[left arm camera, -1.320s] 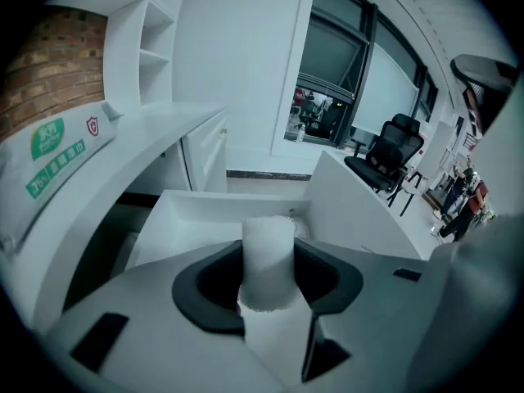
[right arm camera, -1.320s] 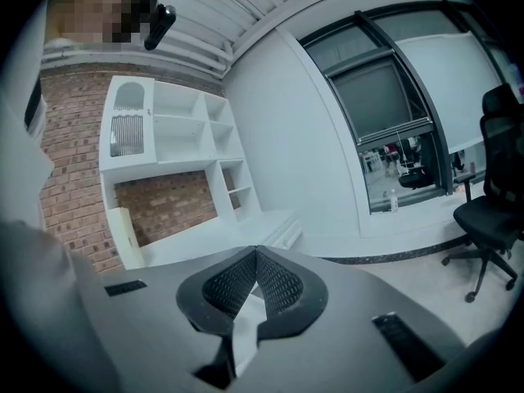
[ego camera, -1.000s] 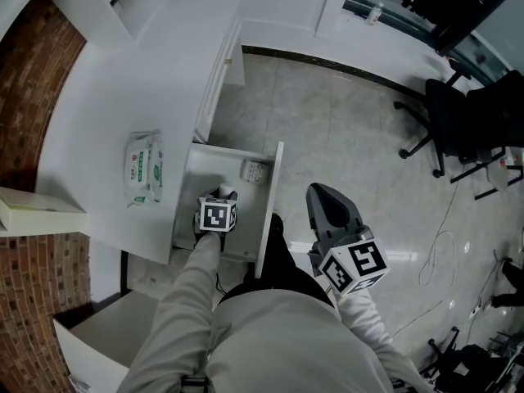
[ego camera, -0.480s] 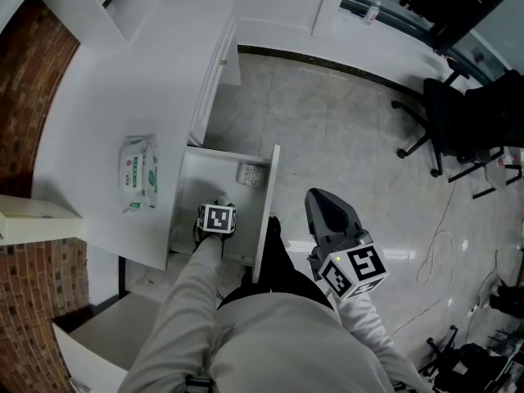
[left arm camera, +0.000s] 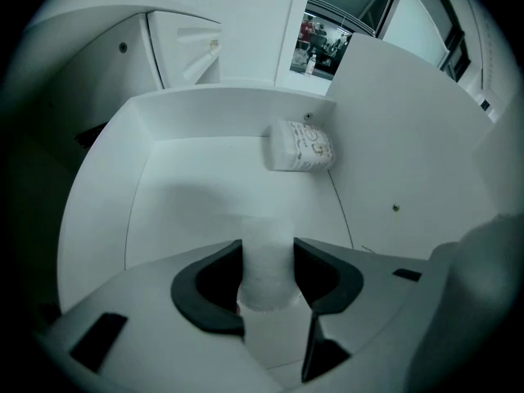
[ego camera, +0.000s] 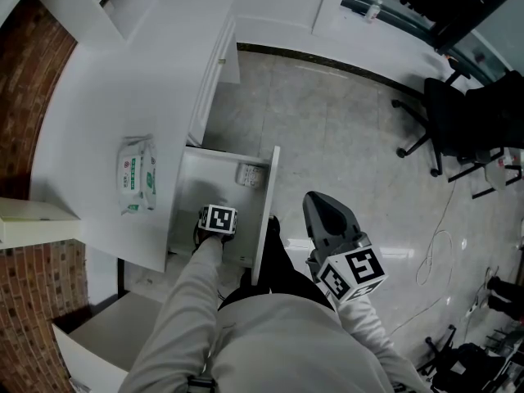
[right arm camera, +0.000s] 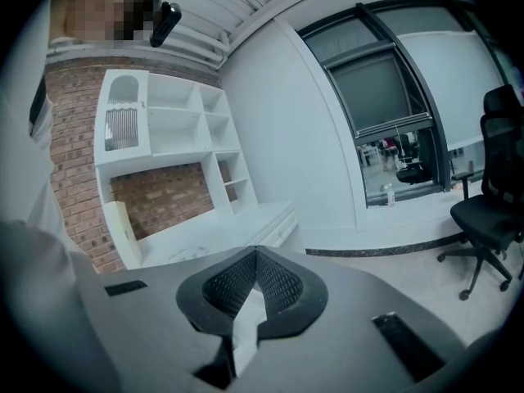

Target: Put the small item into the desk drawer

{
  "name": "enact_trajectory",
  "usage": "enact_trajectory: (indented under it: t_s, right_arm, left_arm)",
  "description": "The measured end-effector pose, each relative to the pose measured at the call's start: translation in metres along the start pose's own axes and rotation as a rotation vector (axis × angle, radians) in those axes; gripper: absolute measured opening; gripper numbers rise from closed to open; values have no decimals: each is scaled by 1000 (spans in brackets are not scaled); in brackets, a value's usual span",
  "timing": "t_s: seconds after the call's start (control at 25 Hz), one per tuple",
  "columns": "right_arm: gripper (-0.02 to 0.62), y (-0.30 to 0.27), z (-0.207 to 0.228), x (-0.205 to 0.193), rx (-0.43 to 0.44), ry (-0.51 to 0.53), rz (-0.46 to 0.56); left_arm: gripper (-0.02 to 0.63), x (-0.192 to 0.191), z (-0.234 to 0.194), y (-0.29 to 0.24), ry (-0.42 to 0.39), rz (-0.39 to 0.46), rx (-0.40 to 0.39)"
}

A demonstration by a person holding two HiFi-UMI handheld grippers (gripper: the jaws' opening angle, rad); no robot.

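1. The left arm (ego camera: pixel 192 293) stretched toward 12 o'clock, and its left gripper (left arm camera: pixel 268 256) pointed steeply down inside the open drawer (ego camera: pixel 187 188).
2. Its jaws pinched the small item (left arm camera: pixel 266 278), a pale white roll, at the drawer's 6 o'clock end.
3. A wrapped packet (left arm camera: pixel 300 146) lay in the drawer's 1 o'clock corner.
4. The right gripper (right arm camera: pixel 255 259) hung outside the drawer, at its 3 o'clock side over the tiled floor (ego camera: pixel 344 129), nearly level, with its jaws pressed together on nothing.

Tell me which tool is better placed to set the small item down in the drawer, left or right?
Left. The left tool grips the small item and points down into the open drawer. The right tool is shut, empty, and faces the room, away from the drawer.
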State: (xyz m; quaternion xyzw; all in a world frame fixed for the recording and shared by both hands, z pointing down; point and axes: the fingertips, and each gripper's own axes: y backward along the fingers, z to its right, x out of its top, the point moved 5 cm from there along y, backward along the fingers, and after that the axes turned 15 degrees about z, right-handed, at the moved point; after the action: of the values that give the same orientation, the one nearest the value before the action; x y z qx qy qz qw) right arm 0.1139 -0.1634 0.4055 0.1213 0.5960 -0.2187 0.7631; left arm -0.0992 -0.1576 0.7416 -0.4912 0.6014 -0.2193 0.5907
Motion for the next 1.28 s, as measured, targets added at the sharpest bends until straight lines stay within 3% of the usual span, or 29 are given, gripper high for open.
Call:
enact_trajectory:
  t_s: [0.48,0.68,0.8,1.04,1.28]
  right_arm:
    - [28,5,0,-3,-9,6,-17]
    - [28,5,-2,-3,-3,3,-22]
    - [28,3,-6,-3,12,1,-18]
    - [28,0,-16,-6,38,-9,-8]
    - [28,1,-24,-3,46,-13,15]
  left_arm:
    - [189,-17,3,-13,-43,-68,-4]
    - [233,-17,3,-11,-41,-69,13]
    - [241,-7,2,-3,-31,-12,17]
    - [242,34,-6,22,2,180,37]
    - [241,79,-6,70,-48,337,39]
